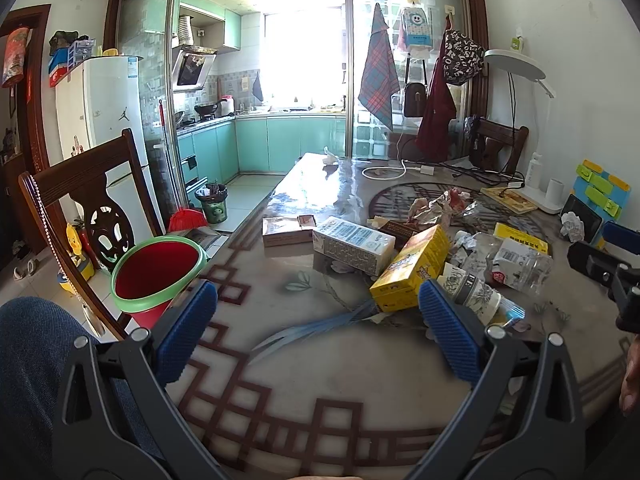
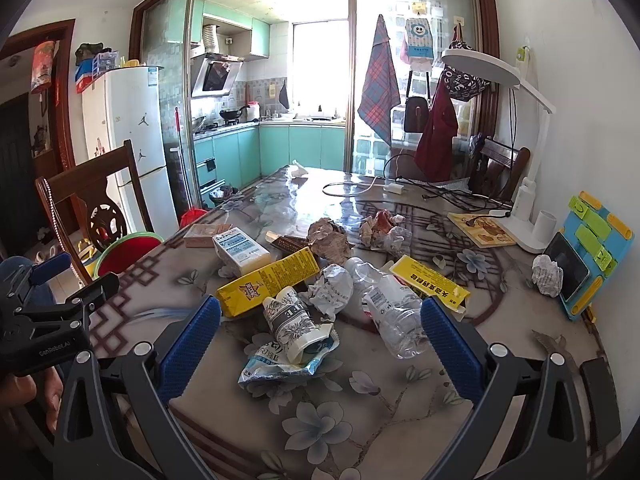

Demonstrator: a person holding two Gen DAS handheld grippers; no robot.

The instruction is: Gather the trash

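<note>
Trash lies piled on the table: a yellow carton (image 1: 412, 268) (image 2: 268, 280), a white box (image 1: 352, 242) (image 2: 240, 250), a crushed clear bottle (image 1: 516, 264) (image 2: 394, 312), a paper cup (image 2: 290, 320), crumpled paper (image 2: 330, 284) and a blue-white wrapper (image 2: 280, 364). A red bin with a green rim (image 1: 156, 272) (image 2: 128, 250) stands beside the table's left edge. My left gripper (image 1: 316, 320) is open and empty over the near table. My right gripper (image 2: 320, 332) is open and empty, just short of the cup and bottle.
A wooden chair (image 1: 84, 200) stands left by the bin. A desk lamp (image 2: 516, 128), a book (image 2: 480, 230), a phone on a blue stand (image 2: 580, 256), a crumpled paper ball (image 2: 546, 274) and cables (image 2: 400, 188) sit at the right and far side.
</note>
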